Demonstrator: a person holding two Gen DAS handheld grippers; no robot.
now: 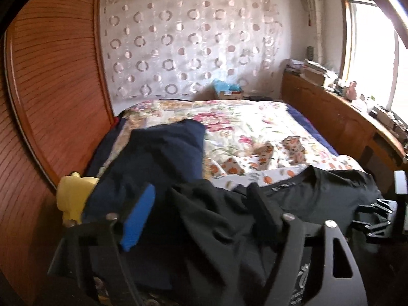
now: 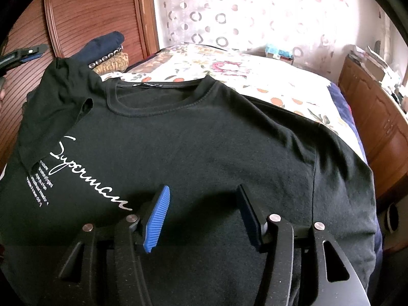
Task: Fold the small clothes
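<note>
Fabric fills the lower half of the left wrist view: a black T-shirt (image 1: 318, 193) lies on a bed with a floral bedspread (image 1: 244, 125), its collar toward the far wall and one part of it bunched up in rumpled folds between the fingers of the left gripper (image 1: 201, 214). The jaws stand wide apart, with cloth lying loose between them; nothing is pinched. One blue pad (image 1: 139, 216) shows on the left finger. A dark navy garment (image 1: 158, 158) is heaped on the left side of the bed, and a yellow item (image 1: 72, 196) sits beside it at the bed's edge, against a wooden wardrobe (image 1: 51, 89). A patterned curtain with ring shapes (image 1: 183, 43) hangs on the far wall, and a wooden headboard shelf (image 1: 339, 112) crowded with small objects runs under the window. The right gripper (image 1: 377, 216) shows at the right edge, over the shirt.

In the right wrist view the same T-shirt (image 2: 204, 140) lies front up and mostly flat, collar away from the camera, with white script lettering (image 2: 84, 176) on its left side and the left sleeve folded in over the chest. The right gripper (image 2: 201, 204) hovers just above the shirt's lower middle, jaws wide and holding nothing. The navy garment (image 2: 104, 43) lies beyond the shirt's shoulder, and the left gripper (image 2: 25, 53) shows at the left edge.
</note>
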